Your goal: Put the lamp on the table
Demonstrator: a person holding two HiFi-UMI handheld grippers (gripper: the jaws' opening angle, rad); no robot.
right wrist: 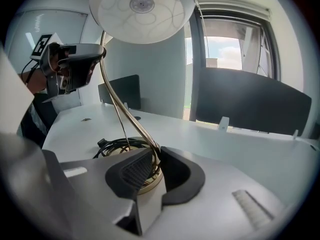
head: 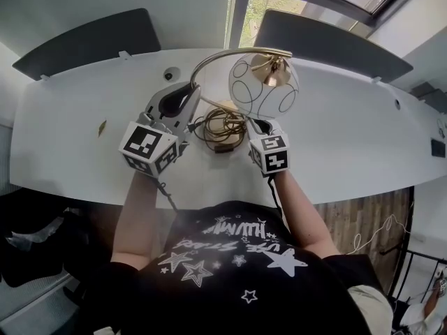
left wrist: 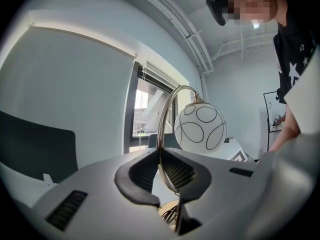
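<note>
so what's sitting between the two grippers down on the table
The lamp's round base with its dark cord coiled on it; the head view shows it between the left gripper and the right gripper.

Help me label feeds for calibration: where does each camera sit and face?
Head view: on the person's head, steeply down at white table, lamp shade; forearms, torso show.
Left gripper view: on left claw, along lamp stem toward window; person's arm shows.
Right gripper view: on right claw, across table at lamp base; left claw shows.
Both gripper views share stem and shade.
</note>
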